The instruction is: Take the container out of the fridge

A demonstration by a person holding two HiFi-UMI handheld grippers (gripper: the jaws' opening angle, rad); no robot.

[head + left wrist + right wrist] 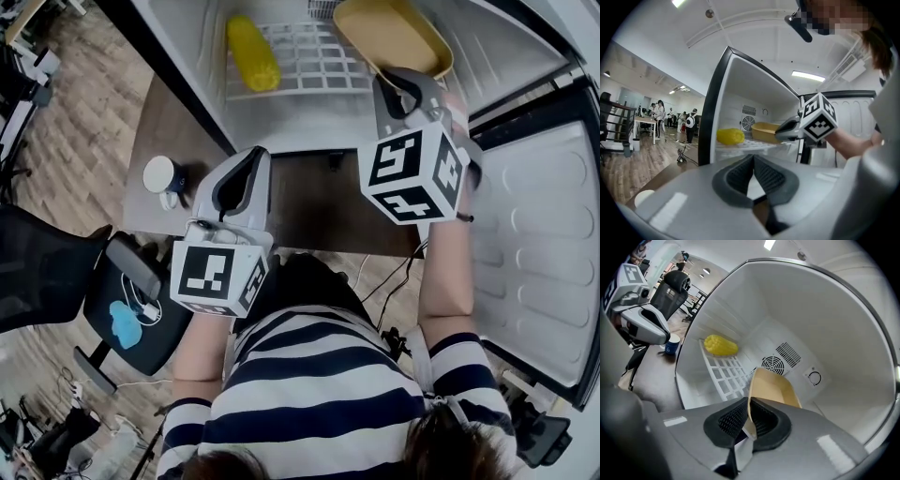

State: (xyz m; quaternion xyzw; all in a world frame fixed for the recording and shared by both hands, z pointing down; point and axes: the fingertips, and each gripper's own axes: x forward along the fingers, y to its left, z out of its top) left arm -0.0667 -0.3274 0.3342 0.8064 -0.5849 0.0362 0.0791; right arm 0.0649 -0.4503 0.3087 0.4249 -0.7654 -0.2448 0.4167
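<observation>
A tan oval container lies on the white wire shelf inside the open fridge, at the shelf's right. My right gripper is shut on the container's near rim, which stands between its ribbed pads. From the left gripper view, the same grip shows at the fridge mouth. A yellow corn cob rests on the shelf's left part. My left gripper hangs back over the dark table in front of the fridge, shut with nothing in it.
The fridge door stands open at the right. A white and blue mug sits on the dark table left of my left gripper. A black chair with a blue object stands at the lower left.
</observation>
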